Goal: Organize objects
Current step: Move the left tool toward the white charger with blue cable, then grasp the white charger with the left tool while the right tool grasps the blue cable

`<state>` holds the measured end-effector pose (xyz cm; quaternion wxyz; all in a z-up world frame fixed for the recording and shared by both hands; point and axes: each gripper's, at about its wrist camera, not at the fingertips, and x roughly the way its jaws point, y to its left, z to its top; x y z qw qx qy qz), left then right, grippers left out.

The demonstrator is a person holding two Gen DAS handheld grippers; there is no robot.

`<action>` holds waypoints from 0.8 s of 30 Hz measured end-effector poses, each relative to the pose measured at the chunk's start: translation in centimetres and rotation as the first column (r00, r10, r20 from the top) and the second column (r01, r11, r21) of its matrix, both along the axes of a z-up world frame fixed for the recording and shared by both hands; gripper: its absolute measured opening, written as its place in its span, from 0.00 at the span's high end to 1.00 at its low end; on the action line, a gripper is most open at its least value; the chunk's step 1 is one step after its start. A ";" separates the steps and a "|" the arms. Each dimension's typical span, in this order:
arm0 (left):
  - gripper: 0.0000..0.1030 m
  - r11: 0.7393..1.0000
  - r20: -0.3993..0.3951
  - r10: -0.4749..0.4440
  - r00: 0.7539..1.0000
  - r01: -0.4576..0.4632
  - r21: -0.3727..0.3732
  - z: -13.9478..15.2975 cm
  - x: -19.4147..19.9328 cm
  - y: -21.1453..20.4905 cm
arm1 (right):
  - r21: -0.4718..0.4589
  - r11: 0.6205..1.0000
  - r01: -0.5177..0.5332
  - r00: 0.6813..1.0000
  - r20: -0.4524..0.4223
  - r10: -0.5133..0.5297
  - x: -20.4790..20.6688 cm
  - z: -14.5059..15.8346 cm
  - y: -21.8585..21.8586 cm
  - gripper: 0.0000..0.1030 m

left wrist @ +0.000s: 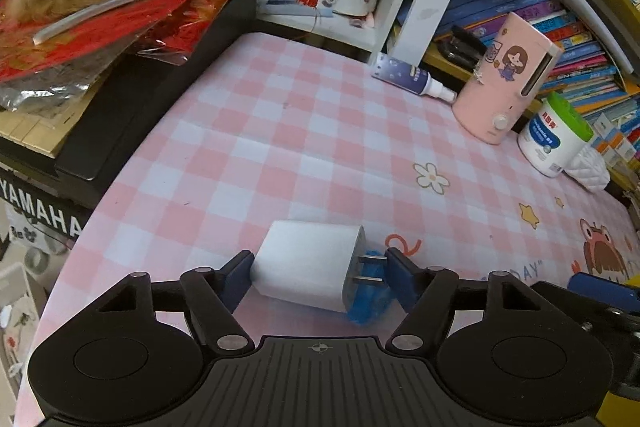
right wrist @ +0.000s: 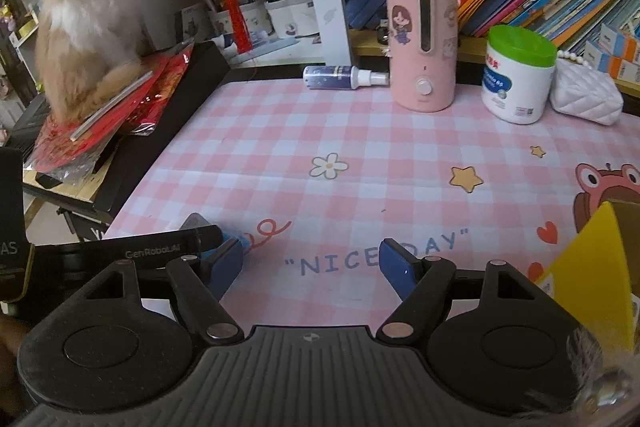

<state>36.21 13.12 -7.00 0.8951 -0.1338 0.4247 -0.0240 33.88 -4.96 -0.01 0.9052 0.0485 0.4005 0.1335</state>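
A white plug charger [left wrist: 308, 265] lies on its side on the pink checked mat [left wrist: 304, 131], prongs pointing right, with a small blue object [left wrist: 370, 301] under its prong end. My left gripper [left wrist: 318, 277] is open with a finger on each side of the charger; the left pad [left wrist: 238, 277] is at its base, the right pad [left wrist: 402, 281] by the prongs. My right gripper [right wrist: 312, 265] is open and empty over the "NICE DAY" print. The left gripper [right wrist: 200, 241] shows at the left of the right wrist view.
A pink humidifier [right wrist: 422, 43], a green-lidded white jar [right wrist: 518, 75], a white quilted pouch [right wrist: 586, 99] and a spray bottle [right wrist: 344, 77] stand along the mat's back edge. A cat [right wrist: 84, 15] sits on red packets on the black keyboard at left. A yellow box [right wrist: 592, 275] is at right.
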 end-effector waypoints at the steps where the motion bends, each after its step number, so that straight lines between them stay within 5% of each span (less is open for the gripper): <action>1: 0.32 1.000 -0.006 0.008 1.000 -0.008 0.001 0.1 0.0 0.2 | 0.000 1.000 -0.002 1.000 -0.003 0.002 0.1 -0.1 0.1 0.29; 18: 0.32 0.971 -0.013 0.230 0.973 -0.230 -0.063 3.0 -10.0 5.6 | -0.059 0.983 -0.173 0.984 0.022 0.175 1.8 -3.2 6.2 0.29; 24: 0.32 0.968 0.004 0.235 0.972 -0.233 -0.089 4.0 -11.4 5.5 | -0.156 0.940 -0.304 0.949 0.038 0.314 2.1 -5.2 9.7 0.28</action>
